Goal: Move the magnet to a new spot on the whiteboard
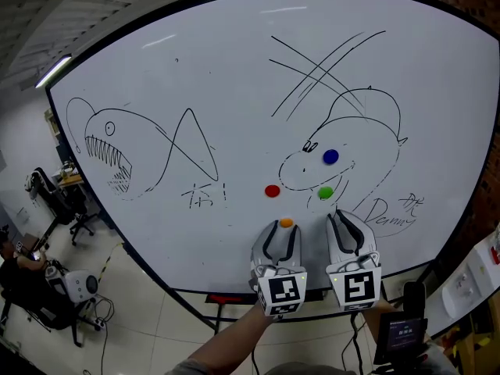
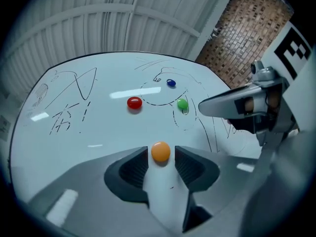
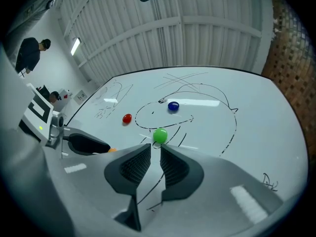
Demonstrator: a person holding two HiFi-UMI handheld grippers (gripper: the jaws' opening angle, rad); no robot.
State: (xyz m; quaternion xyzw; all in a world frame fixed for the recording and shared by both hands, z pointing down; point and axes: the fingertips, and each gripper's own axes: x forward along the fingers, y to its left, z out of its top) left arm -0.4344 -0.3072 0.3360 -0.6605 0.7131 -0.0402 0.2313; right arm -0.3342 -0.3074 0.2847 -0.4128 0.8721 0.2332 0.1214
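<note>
An orange magnet (image 1: pixel 287 223) sticks low on the whiteboard (image 1: pixel 234 92). My left gripper (image 1: pixel 285 227) is held up against the board around it. In the left gripper view the orange magnet (image 2: pixel 161 152) sits between the tips of the left gripper (image 2: pixel 161 155), whose jaws are open with a small gap on each side. My right gripper (image 1: pixel 338 214) is beside it to the right. In the right gripper view the right gripper (image 3: pixel 155 150) has its jaws nearly together with nothing between them, just below a green magnet (image 3: pixel 159 135).
A red magnet (image 1: pixel 272 191), the green magnet (image 1: pixel 326 193) and a blue magnet (image 1: pixel 330 156) sit on marker drawings of a fish and a dinosaur head. Office chairs and a seated person (image 1: pixel 19 268) are at lower left, and shelving (image 1: pixel 473 280) at lower right.
</note>
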